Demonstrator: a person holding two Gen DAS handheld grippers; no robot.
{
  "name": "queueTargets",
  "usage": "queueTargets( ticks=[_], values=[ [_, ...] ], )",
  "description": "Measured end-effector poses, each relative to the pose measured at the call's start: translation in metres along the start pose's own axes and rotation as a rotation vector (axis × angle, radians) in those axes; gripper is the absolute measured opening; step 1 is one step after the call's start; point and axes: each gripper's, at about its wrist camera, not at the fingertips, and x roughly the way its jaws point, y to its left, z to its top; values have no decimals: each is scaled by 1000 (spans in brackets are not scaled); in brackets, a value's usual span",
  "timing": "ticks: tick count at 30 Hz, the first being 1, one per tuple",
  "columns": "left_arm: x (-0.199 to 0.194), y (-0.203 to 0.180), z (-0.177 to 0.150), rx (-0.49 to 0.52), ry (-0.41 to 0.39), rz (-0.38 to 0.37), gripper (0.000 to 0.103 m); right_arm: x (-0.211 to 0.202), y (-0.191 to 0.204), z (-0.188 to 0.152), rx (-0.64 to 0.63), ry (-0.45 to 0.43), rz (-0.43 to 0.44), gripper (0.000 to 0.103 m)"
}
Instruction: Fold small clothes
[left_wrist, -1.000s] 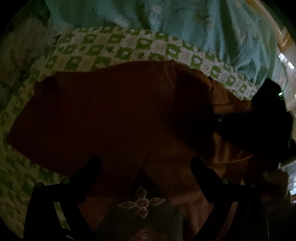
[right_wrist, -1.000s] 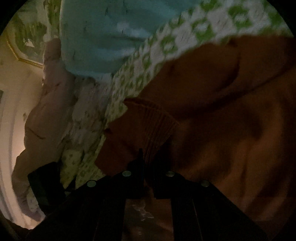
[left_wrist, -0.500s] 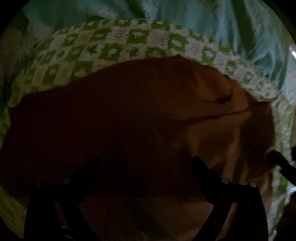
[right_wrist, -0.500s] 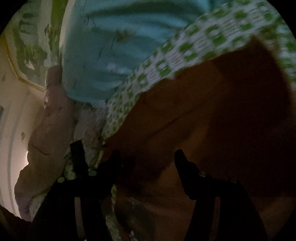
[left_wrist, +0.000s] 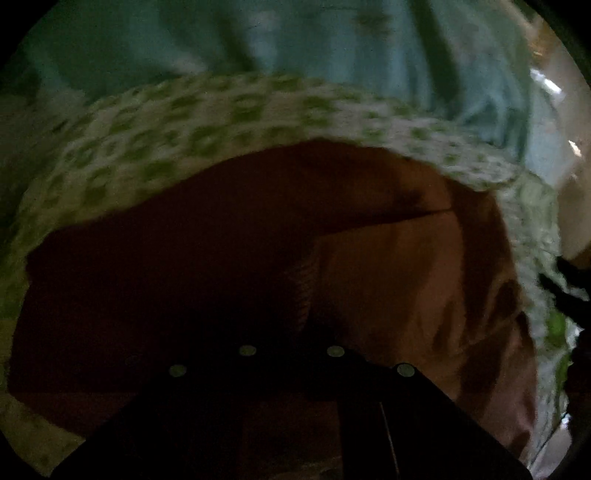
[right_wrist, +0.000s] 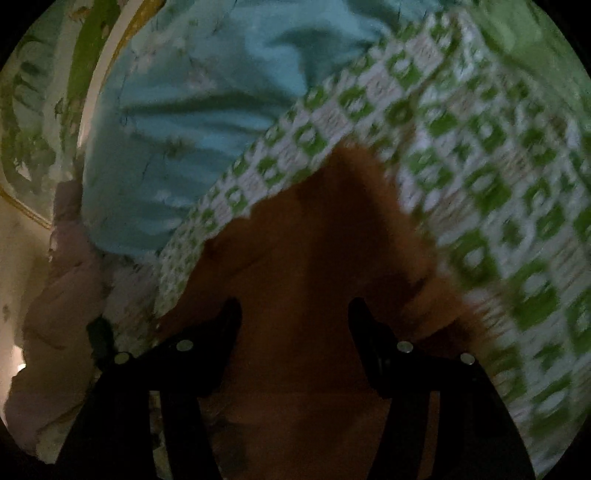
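Both views are dim and smeared by motion blur, and the fisheye rims cut off the edges, so fine detail is lost. The bed, covered by a green-and-white checked patterned sheet (right_wrist: 491, 155), fills most of each view; its own edges are not visible. A crumpled light blue fabric cover (right_wrist: 192, 122) lies along the far side of the checked sheet, with a pale pinkish bundle of cloth (right_wrist: 55, 288) beyond it at the left of the right wrist view; what that bundle is cannot be made out.

The rust-brown knitted small garment (left_wrist: 258, 240) lies spread on the checked sheet, its near part lost in shadow. A ribbed band of it shows near the middle of the left wrist view, with a fold line running across to the right.

The left hand-held gripper (left_wrist: 291, 332) has its black fingers drawn together, clamped on the brown garment at the ribbed band, though the tips are nearly lost in darkness. The right hand-held gripper (right_wrist: 295, 317) has its fingers (right_wrist: 229, 317) wide apart over the garment, holding nothing; whether the tips touch the cloth cannot be told.
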Motion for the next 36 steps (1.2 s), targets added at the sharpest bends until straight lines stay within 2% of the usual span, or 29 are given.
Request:
queueTargets(
  ticks=[3,7,9,12,13,14,19,22,26,28,30,33,36],
  values=[
    [5,21,-5,-53,28,-25,5,3,-9,13,-28,-18,-82,62],
    [-5,10,-8,-7,1,-2,5,25,-14,30,-77,1,-173,62],
    [-3,10,-7,-13,7,-2,5,42,-15,38,-121,28,-224,62],
    [-3,18,-7,-36,18,-17,5,77,-19,45,-179,119,-310,62],
    [-3,19,-8,-41,23,-20,5,87,-21,45,-192,150,-333,44],
    [-3,18,-10,-40,25,-23,5,95,-24,45,-207,181,-341,12],
    [5,10,-13,-18,46,-22,7,90,-21,50,-256,137,-389,11],
    [0,17,-19,-36,68,-42,24,87,-29,48,-200,141,-372,19],
    [-31,34,-39,-43,27,-76,48,52,-21,39,-154,85,-299,43],
    [-42,35,-48,-27,28,-83,52,35,-13,27,-178,66,-270,44],
    [-48,31,-58,0,36,-82,66,25,-5,9,-184,78,-229,44],
    [-50,15,-72,64,42,-40,84,20,9,-24,-183,125,-167,44],
    [-39,2,-83,118,73,14,84,25,26,-50,-192,175,-137,45]
  ],
)
